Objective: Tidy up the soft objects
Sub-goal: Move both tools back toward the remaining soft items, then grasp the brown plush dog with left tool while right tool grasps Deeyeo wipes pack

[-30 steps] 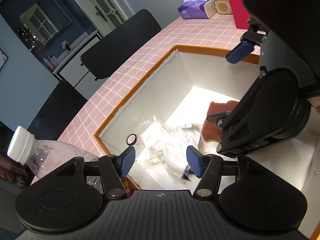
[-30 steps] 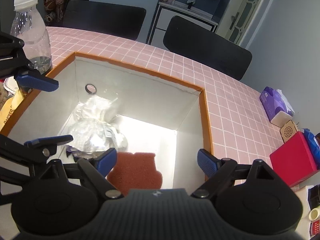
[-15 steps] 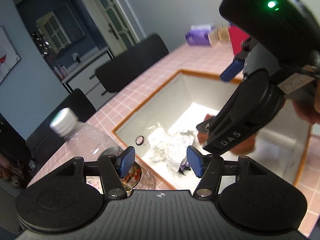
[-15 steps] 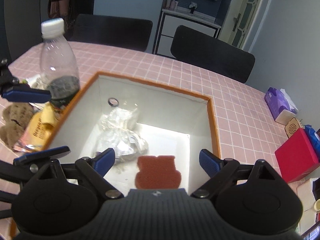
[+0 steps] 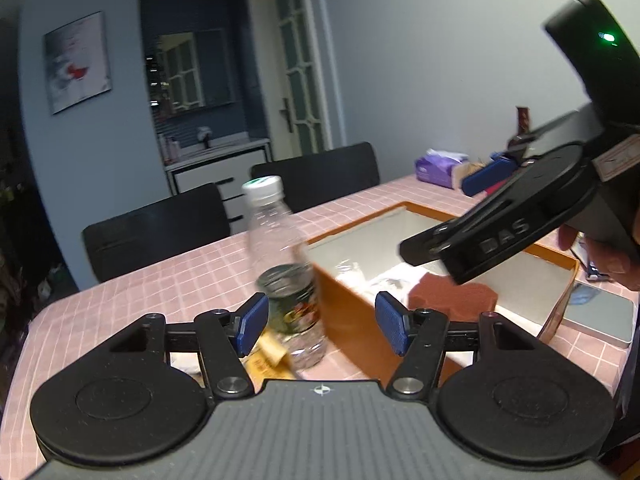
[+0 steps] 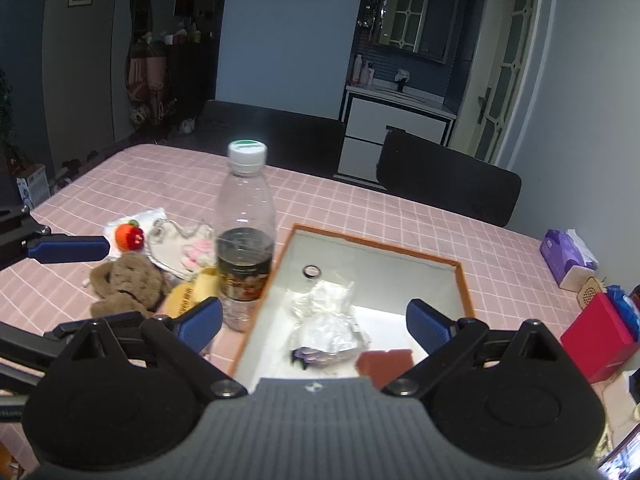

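Right wrist view: the sponge (image 6: 386,362) lies flat in the box (image 6: 460,276), beside the bag (image 6: 328,322), its long side across the picture. Both the right gripper (image 6: 314,326) and left gripper (image 5: 318,322) are opening, nothing between them.

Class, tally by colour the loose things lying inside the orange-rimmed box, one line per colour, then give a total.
Reddish-brown: 1, the sponge
White or clear: 1, the crumpled plastic bag
Total: 2 in the box
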Available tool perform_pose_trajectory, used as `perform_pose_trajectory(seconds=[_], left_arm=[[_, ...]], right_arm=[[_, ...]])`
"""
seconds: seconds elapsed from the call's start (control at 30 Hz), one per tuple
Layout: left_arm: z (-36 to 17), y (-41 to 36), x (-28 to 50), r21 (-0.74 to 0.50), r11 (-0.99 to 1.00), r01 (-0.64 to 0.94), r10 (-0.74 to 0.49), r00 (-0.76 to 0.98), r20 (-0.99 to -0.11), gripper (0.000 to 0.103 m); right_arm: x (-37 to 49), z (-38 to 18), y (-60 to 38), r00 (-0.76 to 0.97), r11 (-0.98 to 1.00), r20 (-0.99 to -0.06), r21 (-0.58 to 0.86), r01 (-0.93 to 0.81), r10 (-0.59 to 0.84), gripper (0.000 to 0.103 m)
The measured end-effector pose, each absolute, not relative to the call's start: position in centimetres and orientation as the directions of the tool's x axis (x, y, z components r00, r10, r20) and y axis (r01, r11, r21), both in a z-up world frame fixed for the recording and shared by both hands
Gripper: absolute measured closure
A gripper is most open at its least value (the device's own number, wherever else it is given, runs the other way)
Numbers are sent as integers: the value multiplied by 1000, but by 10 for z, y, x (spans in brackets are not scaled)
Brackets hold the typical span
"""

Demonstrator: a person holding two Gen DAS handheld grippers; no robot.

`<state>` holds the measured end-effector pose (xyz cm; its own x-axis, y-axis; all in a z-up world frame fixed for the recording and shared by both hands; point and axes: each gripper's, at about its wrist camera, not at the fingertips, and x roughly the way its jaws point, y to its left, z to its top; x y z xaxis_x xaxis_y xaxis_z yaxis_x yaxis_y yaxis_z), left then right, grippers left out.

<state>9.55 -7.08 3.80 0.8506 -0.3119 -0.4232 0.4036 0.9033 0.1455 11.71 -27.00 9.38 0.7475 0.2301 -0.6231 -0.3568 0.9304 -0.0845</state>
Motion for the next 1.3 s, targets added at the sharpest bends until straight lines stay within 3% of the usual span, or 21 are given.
perform_pose_trajectory(seconds=[0.27,0.5,0.77,0.87,1.1,1.23,1.3], left_arm=[[25,-32,86,98,938,332,-265,870,-415,28],[5,5,82,41,960,277,-233,871,-432,27],[-25,49,79,-4,983,186,-165,859,-485,28],[-33,57,83,-8,985,172,-153,849,-506,28],[-45,60,99,-103,980,170,-199,811,-550,28],[-52,52,115,-117,979,169,-206,786,-584,29],[-56,50,124,-127,979,161,-205,771,-603,35]], right_arm=[[92,72,-245,759,952,-602,3,-306,246,5],[78,42,-204,766,932,-545,91,-350,341,5],[88,-3,-156,723,907,-564,127,-403,400,5],[92,-12,-145,733,910,-568,70,-409,374,6],[114,-31,-142,708,925,-631,41,-377,316,28],[126,-39,-142,704,929,-638,47,-368,312,29],[132,-43,-142,694,926,-643,64,-373,324,30]])
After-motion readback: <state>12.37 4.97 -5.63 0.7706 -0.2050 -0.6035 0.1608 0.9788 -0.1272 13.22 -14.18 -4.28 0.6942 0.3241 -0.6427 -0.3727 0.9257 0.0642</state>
